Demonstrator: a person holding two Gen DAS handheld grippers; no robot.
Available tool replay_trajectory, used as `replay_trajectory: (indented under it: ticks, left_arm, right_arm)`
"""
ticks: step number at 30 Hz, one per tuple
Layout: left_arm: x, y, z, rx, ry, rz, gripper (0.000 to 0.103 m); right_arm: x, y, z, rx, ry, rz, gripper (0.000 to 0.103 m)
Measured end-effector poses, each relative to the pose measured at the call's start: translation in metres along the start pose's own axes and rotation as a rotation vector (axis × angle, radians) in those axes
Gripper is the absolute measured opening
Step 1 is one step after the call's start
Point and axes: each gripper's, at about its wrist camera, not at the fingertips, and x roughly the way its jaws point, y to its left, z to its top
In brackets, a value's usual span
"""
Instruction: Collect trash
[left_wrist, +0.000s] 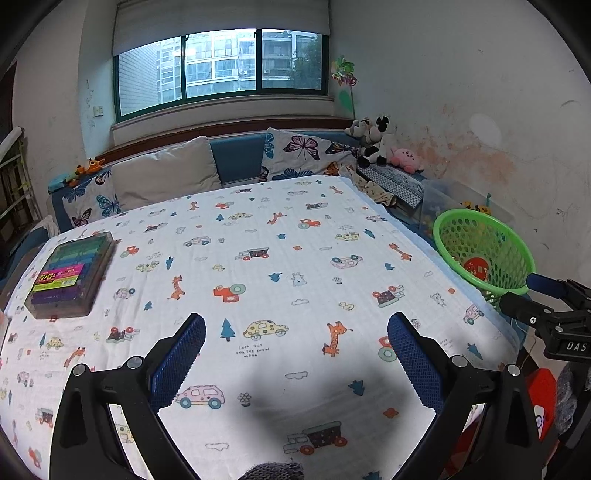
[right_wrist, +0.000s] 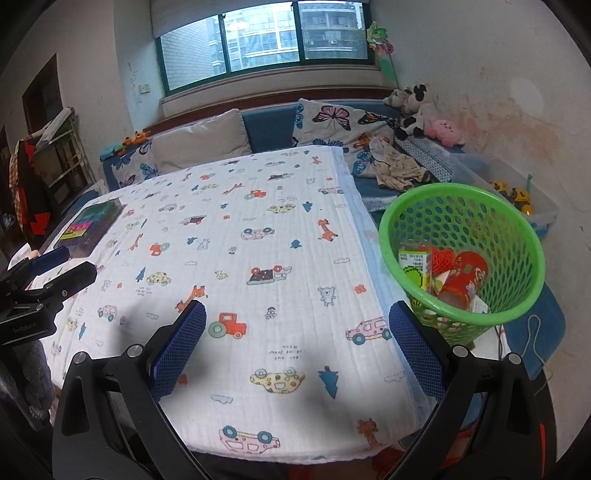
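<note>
A green mesh basket (right_wrist: 461, 258) stands off the table's right edge; it also shows in the left wrist view (left_wrist: 484, 251). Inside lie a red tube (right_wrist: 463, 280), a green-and-white carton (right_wrist: 415, 266) and an orange piece. My left gripper (left_wrist: 295, 328) is open and empty above the patterned tablecloth (left_wrist: 277, 240). My right gripper (right_wrist: 297, 317) is open and empty above the tablecloth's front right part, left of the basket. The right gripper shows at the right edge of the left wrist view (left_wrist: 532, 299). The left gripper shows at the left edge of the right wrist view (right_wrist: 55, 269).
A clear box of coloured pens (left_wrist: 70, 273) lies at the table's left side. Behind the table is a blue sofa with butterfly cushions (left_wrist: 306, 151) and plush toys (left_wrist: 380, 144). A clear storage bin with toys (right_wrist: 517, 192) stands beyond the basket.
</note>
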Motion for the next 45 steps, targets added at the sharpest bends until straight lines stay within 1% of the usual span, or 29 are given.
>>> replay_trajectory:
  ticks: [20,45]
  left_arm:
    - [-0.0045,0.0029,-0.0037,-0.004,0.0,0.015,0.096]
    - [-0.0034,0.0035,-0.0059,-0.005,0.005,0.014,0.096]
  right_arm:
    - [-0.0005,0.0032,-0.0005,-0.006,0.005,0.008,0.099]
    - [0.0033,0.0045,-0.0006,-0.008,0.012,0.016,0.099]
